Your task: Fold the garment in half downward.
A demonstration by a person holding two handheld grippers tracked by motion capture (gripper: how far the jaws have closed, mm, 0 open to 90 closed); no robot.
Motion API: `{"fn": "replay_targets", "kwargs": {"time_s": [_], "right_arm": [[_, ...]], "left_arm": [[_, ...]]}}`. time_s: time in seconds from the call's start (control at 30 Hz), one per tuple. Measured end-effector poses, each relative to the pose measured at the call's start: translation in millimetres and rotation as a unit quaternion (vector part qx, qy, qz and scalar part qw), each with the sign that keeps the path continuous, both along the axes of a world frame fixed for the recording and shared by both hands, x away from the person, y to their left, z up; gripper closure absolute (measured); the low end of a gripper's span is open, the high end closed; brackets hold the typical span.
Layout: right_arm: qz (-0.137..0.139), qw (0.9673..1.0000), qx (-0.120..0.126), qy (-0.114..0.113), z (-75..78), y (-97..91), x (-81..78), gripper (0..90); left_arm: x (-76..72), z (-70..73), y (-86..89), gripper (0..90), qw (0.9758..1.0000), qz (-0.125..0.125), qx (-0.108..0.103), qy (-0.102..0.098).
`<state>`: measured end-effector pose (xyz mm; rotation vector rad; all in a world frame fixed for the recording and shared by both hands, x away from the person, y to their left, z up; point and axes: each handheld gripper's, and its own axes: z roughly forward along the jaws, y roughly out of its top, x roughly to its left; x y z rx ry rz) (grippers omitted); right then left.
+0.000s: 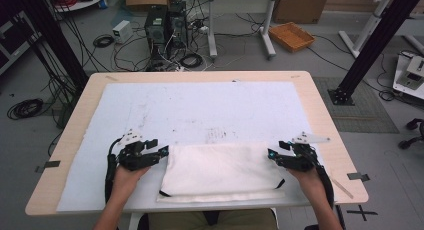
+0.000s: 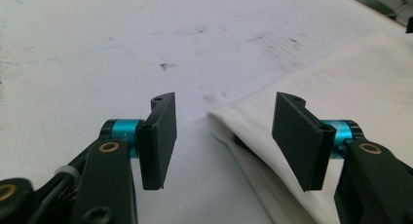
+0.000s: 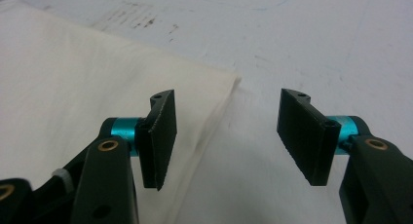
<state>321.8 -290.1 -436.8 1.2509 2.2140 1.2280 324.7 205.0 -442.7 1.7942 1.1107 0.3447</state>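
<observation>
From the high view, your folded white cloth (image 1: 220, 171) lies at the near edge of the table (image 1: 320, 105), on the pale mat (image 1: 200, 105). Your left gripper (image 1: 163, 151) sits just beside the cloth's left end and your right gripper (image 1: 271, 154) just beside its right end. It looks like you are between folds, with the cloth let go and lying flat.

In the left gripper view, the jaws stand wide with nothing pinched. The cloth's corner (image 2: 219, 118) lies between them, a bit ahead.

In the right gripper view, the jaws are wide too and hold nothing. The cloth's corner (image 3: 229, 83) lies just ahead of the left jaw.

Next, you probably need to slide each gripper onto its corner and pinch all the layers together.
</observation>
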Motion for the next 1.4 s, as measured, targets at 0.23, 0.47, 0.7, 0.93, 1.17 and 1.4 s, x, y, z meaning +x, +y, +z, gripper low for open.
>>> {"fn": "replay_targets", "kwargs": {"time_s": [0.23,0.47,0.7,0.93,1.17,1.4], "right_arm": [[0.002,0.9994,-0.018,0.030,-10.3,17.5,35.2,47.2],[0.050,0.9978,-0.018,0.039,-11.8,23.6,32.4,80.4],[0.045,0.9987,-0.006,0.024,-5.3,19.3,32.9,86.0],[0.005,0.9997,-0.005,-0.025,8.6,19.7,49.6,86.9],[-0.033,0.9987,-0.021,-0.032,6.9,20.9,70.0,86.8],[-0.057,0.9971,-0.013,-0.049,3.4,16.5,77.2,86.8]], "left_arm": [[20.9,-9.9,-20.2,43.7,0.9981,-0.023,0.041,0.040],[16.6,-8.9,-28.3,83.6,0.9958,-0.043,0.078,0.022],[18.5,0.1,-21.8,86.3,0.9995,-0.025,0.019,0.009],[36.3,9.1,-17.5,86.4,0.9996,0.019,-0.016,-0.014],[48.4,5.8,-21.2,86.3,0.9983,0.039,-0.036,-0.023],[56.3,3.2,-25.6,86.1,0.9977,0.042,-0.046,-0.026]]}}
